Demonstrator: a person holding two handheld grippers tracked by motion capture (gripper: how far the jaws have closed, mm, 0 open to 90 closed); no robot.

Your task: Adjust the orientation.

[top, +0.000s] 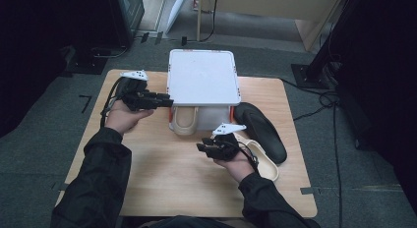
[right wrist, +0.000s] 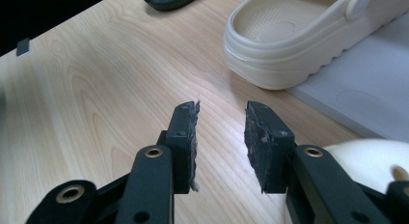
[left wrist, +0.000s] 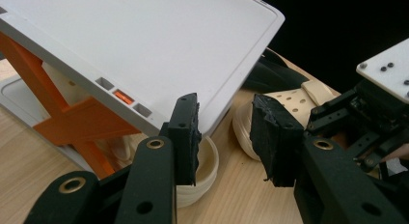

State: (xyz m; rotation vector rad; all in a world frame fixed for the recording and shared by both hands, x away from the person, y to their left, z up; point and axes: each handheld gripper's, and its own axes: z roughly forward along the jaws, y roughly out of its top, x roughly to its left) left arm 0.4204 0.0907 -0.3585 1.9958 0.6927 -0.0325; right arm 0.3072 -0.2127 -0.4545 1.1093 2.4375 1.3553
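Now | left fingers [left wrist: 226, 137]: parted, empty, beside box lid [left wrist: 144, 50] | right fingers [right wrist: 222, 144]: parted, empty, cream clog [right wrist: 308, 35] ahead

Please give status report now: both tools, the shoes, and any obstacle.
Left tool open, at box lid edge. Right tool open, empty. One cream clog under the lid, other beside black shoe. Lid overhangs clog.

On the table [top: 162, 184], the lidded box [top: 202, 75] sits at the far middle, one clog [top: 185, 119] poking from its near side, a second clog [top: 263, 159] near-right of the box, and the dark shoe [top: 260, 129] right of the box, just behind that clog.
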